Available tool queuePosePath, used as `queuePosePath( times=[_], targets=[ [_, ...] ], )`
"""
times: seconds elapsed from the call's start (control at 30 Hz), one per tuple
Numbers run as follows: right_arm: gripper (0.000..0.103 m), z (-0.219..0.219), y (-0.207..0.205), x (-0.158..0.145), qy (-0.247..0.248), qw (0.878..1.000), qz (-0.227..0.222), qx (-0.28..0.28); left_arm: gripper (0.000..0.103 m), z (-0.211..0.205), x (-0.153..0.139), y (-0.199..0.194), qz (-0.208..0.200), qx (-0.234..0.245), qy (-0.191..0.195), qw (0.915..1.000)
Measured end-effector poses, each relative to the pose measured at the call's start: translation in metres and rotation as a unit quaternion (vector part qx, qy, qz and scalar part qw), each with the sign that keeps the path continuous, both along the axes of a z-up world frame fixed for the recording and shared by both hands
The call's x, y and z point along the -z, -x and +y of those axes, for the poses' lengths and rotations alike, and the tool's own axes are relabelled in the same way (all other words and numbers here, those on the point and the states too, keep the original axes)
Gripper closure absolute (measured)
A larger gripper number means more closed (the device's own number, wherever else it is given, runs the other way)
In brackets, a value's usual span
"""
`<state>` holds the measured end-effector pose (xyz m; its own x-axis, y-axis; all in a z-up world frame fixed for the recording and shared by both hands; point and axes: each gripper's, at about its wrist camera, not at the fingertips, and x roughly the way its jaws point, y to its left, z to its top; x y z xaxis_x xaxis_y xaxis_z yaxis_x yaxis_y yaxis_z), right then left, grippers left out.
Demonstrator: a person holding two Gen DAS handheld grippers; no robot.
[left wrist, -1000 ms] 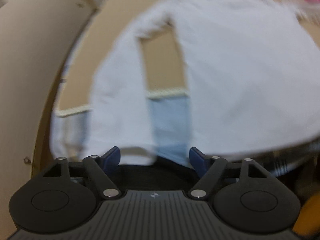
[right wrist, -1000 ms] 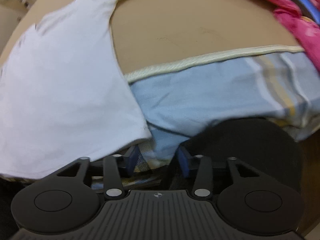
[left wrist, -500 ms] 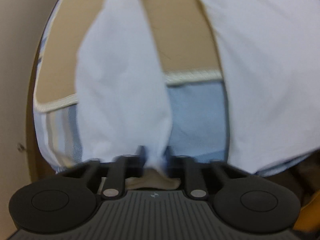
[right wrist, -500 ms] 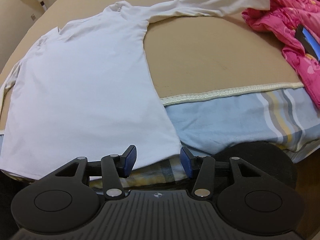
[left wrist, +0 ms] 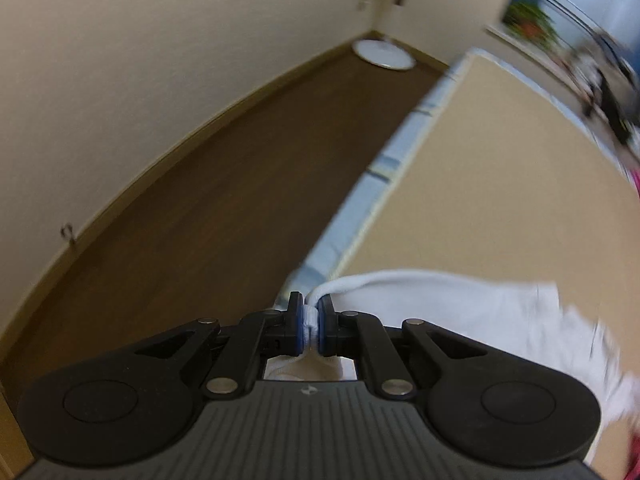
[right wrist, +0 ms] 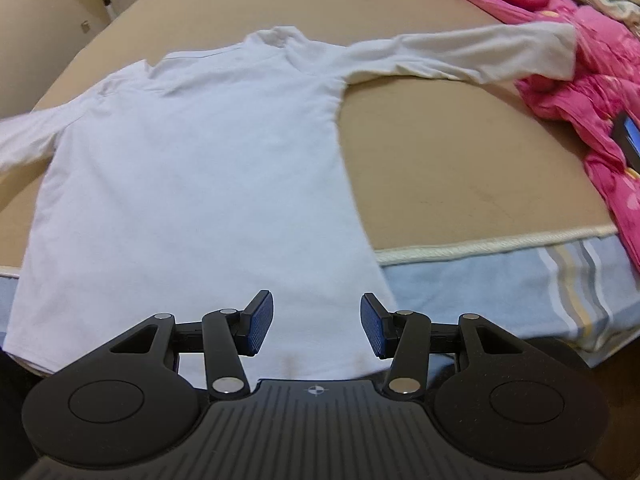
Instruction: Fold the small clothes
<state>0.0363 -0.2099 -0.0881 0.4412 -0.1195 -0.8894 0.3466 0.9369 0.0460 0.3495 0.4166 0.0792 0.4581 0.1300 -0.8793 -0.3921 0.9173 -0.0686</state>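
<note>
A white long-sleeved shirt (right wrist: 192, 184) lies flat, front up, on the tan bed top, its hem hanging over the near edge. Its right sleeve (right wrist: 460, 56) stretches out toward a pink quilt. My right gripper (right wrist: 316, 324) is open and empty, just above the hem. My left gripper (left wrist: 310, 326) is shut on the cuff of the shirt's left sleeve (left wrist: 420, 300), which trails to the right over the bed's left edge. The rest of the shirt is blurred in the left wrist view.
A pink quilt (right wrist: 580, 64) with a dark phone (right wrist: 628, 140) on it lies at the bed's right. A striped blue sheet (right wrist: 500, 288) covers the mattress side. Dark wood floor (left wrist: 180, 220), a cream wall and a fan base (left wrist: 384, 54) lie to the left.
My left gripper closed on the left sleeve cuff and swung it out toward the bed's left side. My right gripper rose and moved left over the hem, staying open.
</note>
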Motion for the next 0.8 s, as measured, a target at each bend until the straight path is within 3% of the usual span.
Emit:
queuePosePath(
  times=[0.27,0.4,0.5,0.6,0.7,0.8],
  targets=[
    [0.053,0.001,-0.016,0.012,0.004,1.0,0.026,0.006,0.096,0.009,0.025,-0.046,0.067,-0.056,0.014,0.9961],
    [0.053,-0.004,-0.027,0.018,-0.005,1.0,0.023,0.007,0.096,-0.03,0.041,-0.049,0.09,-0.033,0.038,0.9947],
    [0.053,-0.007,-0.032,0.025,-0.019,1.0,0.018,-0.001,0.096,-0.101,0.038,-0.053,0.091,0.023,0.065,0.9935],
    [0.053,-0.016,-0.032,0.035,-0.034,0.999,0.016,-0.002,0.096,-0.2,0.013,-0.069,0.066,0.101,0.074,0.9899],
    [0.053,-0.026,-0.025,0.04,-0.043,0.999,0.009,0.005,0.096,-0.32,-0.011,-0.077,0.038,0.194,0.096,0.9754],
    [0.053,-0.038,-0.014,0.044,-0.041,0.999,0.002,0.017,0.093,-0.439,-0.011,-0.077,0.042,0.281,0.143,0.948]
  ],
)
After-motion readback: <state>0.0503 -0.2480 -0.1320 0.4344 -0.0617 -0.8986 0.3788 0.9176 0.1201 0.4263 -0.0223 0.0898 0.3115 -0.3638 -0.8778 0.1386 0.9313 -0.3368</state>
